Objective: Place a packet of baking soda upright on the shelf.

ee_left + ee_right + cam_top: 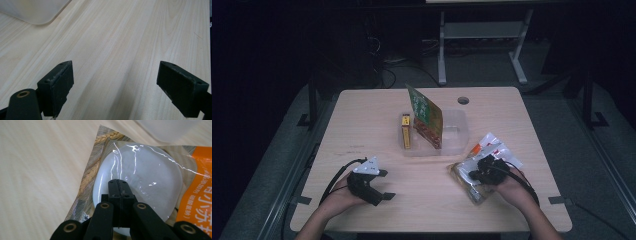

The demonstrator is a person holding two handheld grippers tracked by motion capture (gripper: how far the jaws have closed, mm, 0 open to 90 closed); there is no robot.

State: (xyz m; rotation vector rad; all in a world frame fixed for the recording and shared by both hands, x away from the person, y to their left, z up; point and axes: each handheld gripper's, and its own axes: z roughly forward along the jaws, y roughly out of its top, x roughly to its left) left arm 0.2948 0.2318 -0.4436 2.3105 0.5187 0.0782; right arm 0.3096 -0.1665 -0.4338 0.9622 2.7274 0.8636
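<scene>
A clear-fronted snack packet (150,170) with an orange label and a round white piece inside lies flat on the wooden table (422,185) at the front right. My right gripper (118,182) is shut, with its jaw tips together right over the white piece. I cannot tell whether they pinch the film. From above, the right gripper (474,175) sits on the packet (462,182). At the front left my left gripper (385,185) stands open over bare wood, its jaws (115,82) wide apart with nothing between them.
A clear plastic tub (454,135) stands mid-table, holding a tall green and red packet (427,117) that leans upright. A yellow box (406,131) lies at its left side. A white and orange packet (492,145) lies behind the right hand. A cable hole (463,100) is at the back.
</scene>
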